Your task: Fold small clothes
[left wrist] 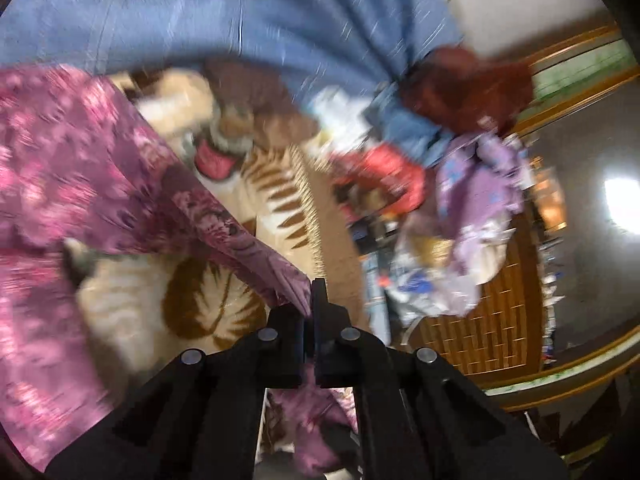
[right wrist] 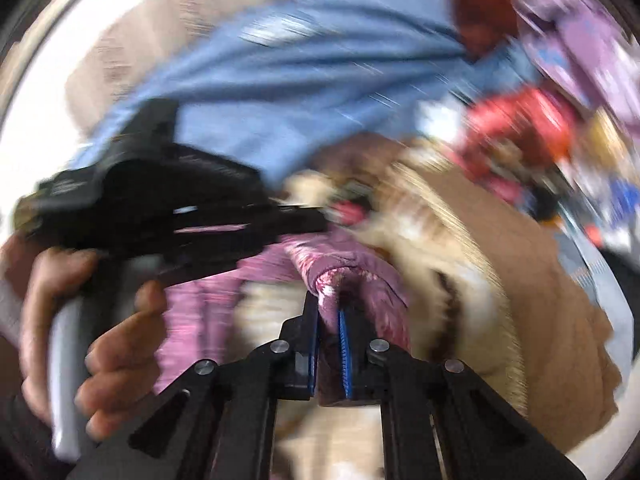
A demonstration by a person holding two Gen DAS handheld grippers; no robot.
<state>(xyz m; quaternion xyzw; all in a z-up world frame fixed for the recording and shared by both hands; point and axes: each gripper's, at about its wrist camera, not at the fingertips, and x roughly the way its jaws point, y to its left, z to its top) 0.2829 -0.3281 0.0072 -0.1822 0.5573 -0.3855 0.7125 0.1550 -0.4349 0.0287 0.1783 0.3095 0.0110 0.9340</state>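
A pink floral garment (left wrist: pixel 80 168) hangs lifted across the left of the left wrist view. My left gripper (left wrist: pixel 311 300) is shut on one edge of it. In the right wrist view my right gripper (right wrist: pixel 330 312) is shut on another bunched part of the same pink garment (right wrist: pixel 352 276), held between its blue pads (right wrist: pixel 343 340). The left gripper (right wrist: pixel 316 218), held in a hand (right wrist: pixel 92 300), appears at the left of that view, close to the right one. Both views are motion-blurred.
Below lies a tiger-print blanket (left wrist: pixel 276 192). A blue cloth (left wrist: pixel 240 12) spreads behind. A heap of clothes, red (left wrist: pixel 388 172), dark red (left wrist: pixel 468 84) and lilac (left wrist: pixel 480 184), lies to the right. A wooden bed frame (left wrist: pixel 488 320) is at the right.
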